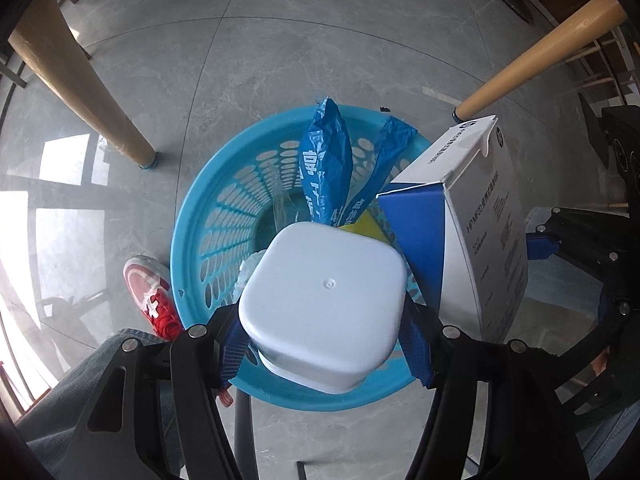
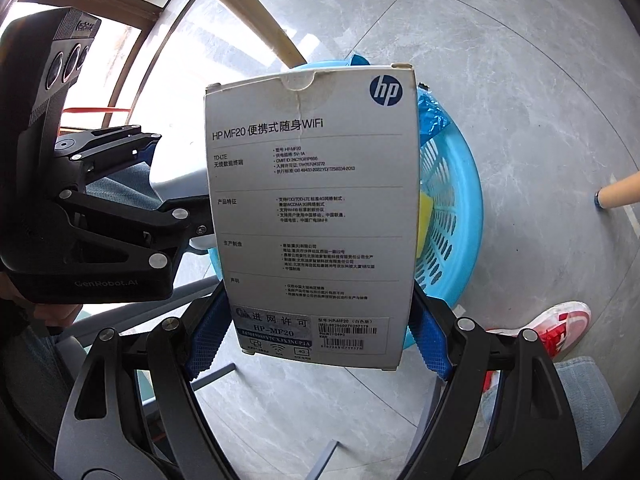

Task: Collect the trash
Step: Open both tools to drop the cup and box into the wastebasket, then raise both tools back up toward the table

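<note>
In the left wrist view, the left gripper (image 1: 326, 340) pinches a white plastic tub (image 1: 324, 300), bottom facing the camera, its blue fingers (image 1: 234, 346) pressed against two opposite sides. The tub hangs right above the blue basket (image 1: 208, 216), which stands on the grey tiled floor (image 1: 240, 60) between two wooden legs (image 1: 80, 80). Already in the basket are two blue wrappers (image 1: 326, 160), something yellow and some clear film. At the right edge of the basket the white carton (image 1: 480, 216) comes in, held by the other gripper. A red shoe (image 1: 150, 292) rests just beside the basket.

The tub looks light, stiff and smooth, so it could slip; a grip across its flat sides near the rim, as here, seems the safest.

In the right wrist view, the right gripper (image 2: 320, 340) holds the white carton (image 2: 312, 208) by its lower end, one blue finger (image 2: 208, 328) on each narrow side. The printed back fills the view, and the top flap is creased and worn. The basket (image 2: 460, 208) lies behind and below it, and the left gripper (image 2: 132, 208) sits at the left.

The carton is probably light and fairly stiff but crushable if squeezed hard, and holding it across the narrow edges suits it. Both items appear ready to be let go over the basket.
</note>
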`<control>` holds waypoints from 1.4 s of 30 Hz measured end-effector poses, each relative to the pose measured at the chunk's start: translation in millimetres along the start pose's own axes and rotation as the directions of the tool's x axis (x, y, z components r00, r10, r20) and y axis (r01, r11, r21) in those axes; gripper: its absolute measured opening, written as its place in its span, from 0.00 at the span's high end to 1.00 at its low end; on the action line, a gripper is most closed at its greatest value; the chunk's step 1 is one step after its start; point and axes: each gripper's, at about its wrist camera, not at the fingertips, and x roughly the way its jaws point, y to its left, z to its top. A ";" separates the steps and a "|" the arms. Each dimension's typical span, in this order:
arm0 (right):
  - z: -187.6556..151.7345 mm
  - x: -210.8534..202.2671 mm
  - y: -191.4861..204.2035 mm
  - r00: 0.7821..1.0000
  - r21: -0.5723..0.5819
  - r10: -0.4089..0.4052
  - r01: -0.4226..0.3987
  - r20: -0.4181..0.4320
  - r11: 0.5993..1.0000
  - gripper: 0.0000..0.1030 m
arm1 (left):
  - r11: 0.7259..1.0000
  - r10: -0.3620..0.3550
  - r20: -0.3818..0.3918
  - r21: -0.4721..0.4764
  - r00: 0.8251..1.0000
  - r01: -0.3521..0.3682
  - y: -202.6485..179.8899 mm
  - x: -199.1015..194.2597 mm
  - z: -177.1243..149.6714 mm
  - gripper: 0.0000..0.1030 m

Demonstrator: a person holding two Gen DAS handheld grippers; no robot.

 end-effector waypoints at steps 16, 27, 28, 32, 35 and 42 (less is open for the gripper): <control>-1.2 -4.3 -4.8 0.999 0.045 -0.045 0.045 -0.004 0.998 0.24 | 0.999 0.022 -0.012 -0.038 1.000 -0.023 5.4 -5.1 7.1 0.28; -29.9 -62.4 11.1 0.989 0.046 -0.103 0.099 0.102 0.994 0.19 | 0.997 0.068 0.094 -0.041 0.993 -0.065 -5.0 -63.5 -15.6 0.18; -34.1 -68.1 14.6 0.987 0.044 -0.109 0.105 0.115 0.993 0.19 | 0.997 0.073 0.111 -0.041 0.991 -0.069 -5.6 -69.9 -18.7 0.17; -52.4 -90.7 24.8 0.977 0.048 -0.138 0.132 0.165 0.990 0.14 | 0.997 0.075 0.163 -0.037 0.984 -0.070 -15.4 -95.3 -34.6 0.15; -67.2 -107.2 34.9 0.968 0.054 -0.152 0.144 0.202 0.988 0.13 | 0.996 0.085 0.192 -0.019 0.978 -0.083 -24.9 -111.1 -49.9 0.14; -107.2 -149.0 59.2 0.940 0.056 -0.156 0.146 0.303 0.988 0.13 | 0.996 0.069 0.291 0.034 0.954 -0.082 -49.7 -157.6 -90.1 0.12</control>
